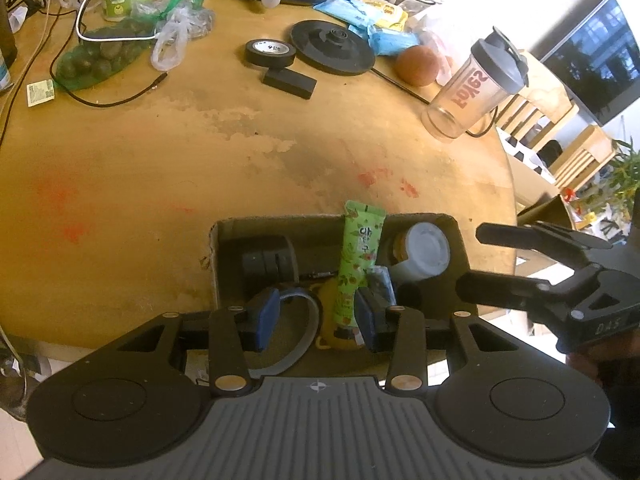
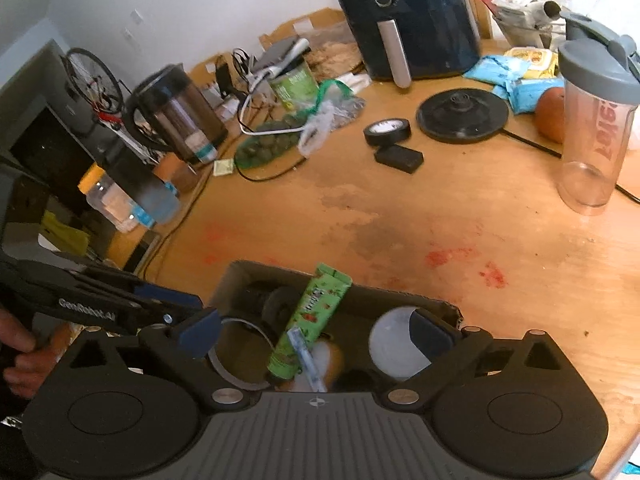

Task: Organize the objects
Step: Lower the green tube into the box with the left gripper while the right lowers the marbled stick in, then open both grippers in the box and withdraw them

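A cardboard box stands at the near edge of the round wooden table. In it are a green snack packet, a white-lidded jar, a black item, a grey tape ring and a yellow thing. My left gripper is open over the box, its blue pads on either side of the packet's lower end and apart from it. My right gripper is open wide over the box; it also shows in the left wrist view.
On the table beyond stand a black tape roll, a black block, a kettle base, an orange, a clear shaker bottle, a net bag of fruit, cables and an air fryer.
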`<state>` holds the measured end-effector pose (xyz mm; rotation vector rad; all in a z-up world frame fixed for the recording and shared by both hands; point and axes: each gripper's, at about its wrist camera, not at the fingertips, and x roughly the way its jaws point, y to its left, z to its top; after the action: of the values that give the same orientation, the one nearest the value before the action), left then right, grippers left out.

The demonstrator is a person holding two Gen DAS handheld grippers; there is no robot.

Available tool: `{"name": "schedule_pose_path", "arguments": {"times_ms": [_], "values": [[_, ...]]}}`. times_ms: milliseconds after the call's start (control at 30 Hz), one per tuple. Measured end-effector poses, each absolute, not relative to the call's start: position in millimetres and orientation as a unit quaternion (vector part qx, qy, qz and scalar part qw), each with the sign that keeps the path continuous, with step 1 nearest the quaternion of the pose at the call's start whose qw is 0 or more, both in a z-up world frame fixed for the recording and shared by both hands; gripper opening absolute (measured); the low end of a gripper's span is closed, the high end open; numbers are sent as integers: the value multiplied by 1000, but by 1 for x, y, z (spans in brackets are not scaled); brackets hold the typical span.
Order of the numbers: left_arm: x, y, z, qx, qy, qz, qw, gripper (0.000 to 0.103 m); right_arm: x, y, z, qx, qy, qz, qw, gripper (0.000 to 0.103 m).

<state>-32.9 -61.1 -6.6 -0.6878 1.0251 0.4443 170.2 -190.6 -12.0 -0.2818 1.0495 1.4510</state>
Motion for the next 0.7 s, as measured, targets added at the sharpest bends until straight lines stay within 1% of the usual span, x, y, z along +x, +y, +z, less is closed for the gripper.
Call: {"name": "schedule_pose_path", "arguments": {"times_ms": [533,633,700], "values": [[-15,-35,-8,-288,486,195,802,41,182,-174,-12,-136,452,588,656,103],[-11,-31,-8,-278,489,196,803,47,183,-170,-13,-139,452,583,661,103],[-9,-28,-7,-271,489,198,805,49,185,-168,-14,-141,453,580,663,103]]}}
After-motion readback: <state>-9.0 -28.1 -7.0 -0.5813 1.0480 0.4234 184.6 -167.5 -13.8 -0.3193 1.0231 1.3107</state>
